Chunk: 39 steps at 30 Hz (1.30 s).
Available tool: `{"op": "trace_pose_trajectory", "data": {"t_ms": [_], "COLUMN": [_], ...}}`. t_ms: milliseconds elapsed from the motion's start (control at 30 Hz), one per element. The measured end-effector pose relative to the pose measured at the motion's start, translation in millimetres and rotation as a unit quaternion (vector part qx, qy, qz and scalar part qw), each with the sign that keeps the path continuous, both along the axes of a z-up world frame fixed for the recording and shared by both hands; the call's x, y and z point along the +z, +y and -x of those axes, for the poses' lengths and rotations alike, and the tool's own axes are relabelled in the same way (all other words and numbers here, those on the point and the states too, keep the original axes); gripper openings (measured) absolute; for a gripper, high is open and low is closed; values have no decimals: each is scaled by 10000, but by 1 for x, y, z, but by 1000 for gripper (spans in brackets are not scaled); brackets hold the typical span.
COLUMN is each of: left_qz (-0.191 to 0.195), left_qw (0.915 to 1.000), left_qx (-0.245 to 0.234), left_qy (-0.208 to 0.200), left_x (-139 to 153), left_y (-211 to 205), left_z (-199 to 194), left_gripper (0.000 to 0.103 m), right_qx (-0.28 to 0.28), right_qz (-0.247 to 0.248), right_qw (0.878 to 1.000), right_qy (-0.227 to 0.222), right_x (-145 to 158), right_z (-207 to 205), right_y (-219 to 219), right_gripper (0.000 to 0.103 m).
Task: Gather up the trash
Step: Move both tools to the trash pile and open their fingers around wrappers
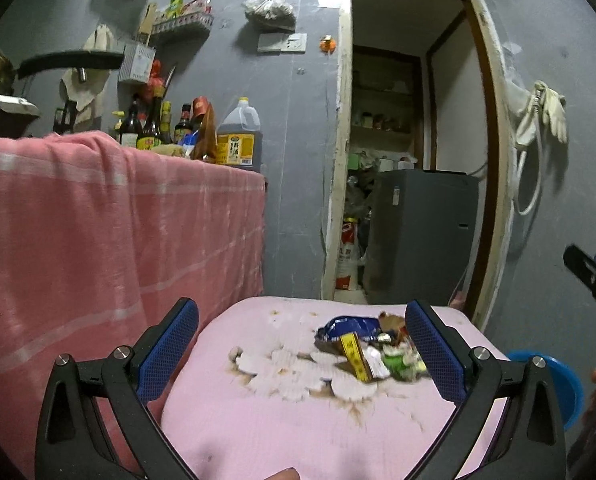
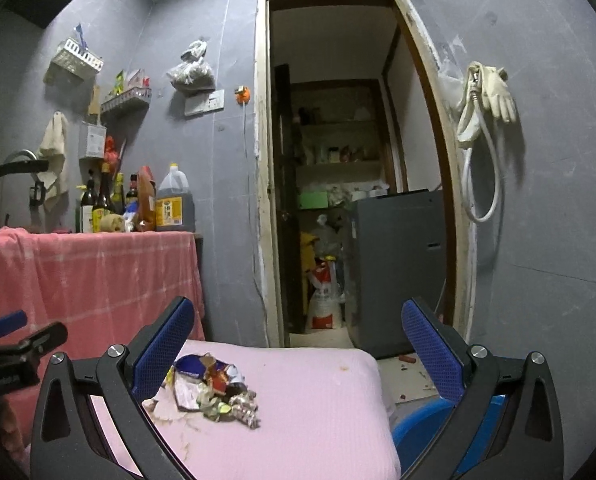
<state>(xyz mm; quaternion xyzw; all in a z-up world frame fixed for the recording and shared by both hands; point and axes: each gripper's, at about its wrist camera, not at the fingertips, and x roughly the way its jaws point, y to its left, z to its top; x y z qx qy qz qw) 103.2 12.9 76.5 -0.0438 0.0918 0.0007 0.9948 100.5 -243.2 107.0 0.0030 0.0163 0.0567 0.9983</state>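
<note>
Clearly, our left gripper has its jaws spread wide and holds nothing; the blue pads stand on both sides of a pink tabletop. Between them, closer to the right pad, we see the trash pile: a blue wrapper, a yellow strip, a green scrap and some smaller pieces that are too blurred to name. Just beside the pile, the pink cover is worn and shows white patches with brown stains.

Our right gripper also has its jaws fully apart and empty. In its view the trash pile lies on the pink tabletop near the left pad, not touching it. A blue basin is low at the right of the tabletop, partly behind the right pad.

Further out, a pink striped cloth hangs over a counter on the left, with dark bottles and a big oil jug on top. Behind the tabletop an open doorway shows shelves and a grey cabinet. White gloves hang on the grey wall at the right.
</note>
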Motion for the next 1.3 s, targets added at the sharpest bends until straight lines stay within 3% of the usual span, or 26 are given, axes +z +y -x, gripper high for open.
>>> {"op": "trace_pose_trajectory", "data": {"t_ms": [233, 433, 600, 700, 833, 867, 967, 1067, 1300], "left_qz": [392, 714, 796, 755, 599, 568, 567, 617, 897], "left_qw": [9974, 9884, 9800, 9757, 9693, 9664, 9549, 9496, 9358], "left_qx": [-146, -276, -534, -703, -984, -1091, -1374, -1519, -1737], "left_qy": [595, 1309, 1744, 1934, 2171, 2256, 2570, 2671, 2933], "left_x": [-9, -27, -37, -41, -48, -50, -58, -60, -61], "left_y": [16, 26, 23, 17, 5, 1, -7, -11, -13], "left_z": [-57, -98, -113, -117, -123, -125, -132, -134, -144], "left_gripper": [101, 101, 99, 90, 66, 55, 37, 36, 36], "right_qx": [144, 334, 564, 642, 792, 832, 933, 991, 1251], "right_qz": [221, 480, 415, 503, 471, 465, 517, 613, 653], "right_qw": [9989, 9947, 9872, 9818, 9714, 9681, 9597, 9538, 9391], "right_qy": [375, 848, 1435, 1716, 2188, 2317, 2601, 2770, 3132], "right_x": [-20, -35, -49, -57, -70, -74, -83, -89, -101], "right_z": [-34, -57, -78, -85, -97, -101, -109, -113, -123], "right_y": [5, 14, 17, 19, 22, 23, 29, 34, 40], "right_gripper": [103, 103, 103, 97, 83, 77, 65, 53, 50]}}
